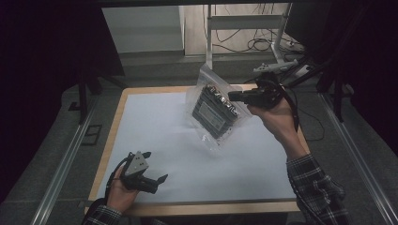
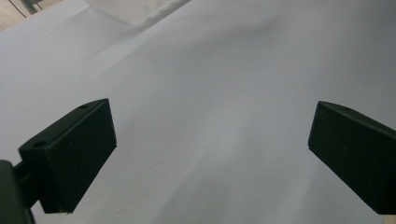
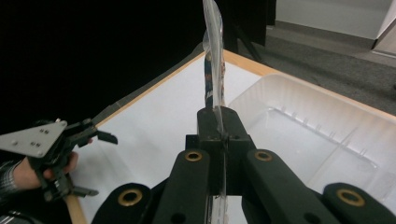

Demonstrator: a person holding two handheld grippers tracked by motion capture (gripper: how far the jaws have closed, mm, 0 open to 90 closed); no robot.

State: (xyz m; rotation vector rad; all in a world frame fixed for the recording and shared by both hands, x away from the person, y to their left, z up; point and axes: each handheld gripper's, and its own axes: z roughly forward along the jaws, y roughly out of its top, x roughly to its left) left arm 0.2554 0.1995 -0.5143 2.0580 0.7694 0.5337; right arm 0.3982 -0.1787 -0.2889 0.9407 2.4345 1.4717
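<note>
A clear plastic bag (image 1: 217, 108) hangs tilted above the middle of the white table (image 1: 155, 126); inside it is a dark, flat block with a label and a row of small metal parts along one edge. My right gripper (image 1: 233, 96) is shut on the bag's right edge. In the right gripper view the bag (image 3: 213, 70) stands edge-on, rising from between the closed jaws of the right gripper (image 3: 219, 128). My left gripper (image 1: 157, 166) rests low near the table's front left, open and empty. The left gripper (image 2: 210, 149) has only bare white tabletop between its jaws.
A translucent white bin (image 3: 317, 126) sits on the table below and to the right of the held bag in the right gripper view. The left gripper (image 3: 99, 163) is near the wooden table rim (image 1: 202, 207). A metal frame and cables (image 1: 263, 40) stand behind the table.
</note>
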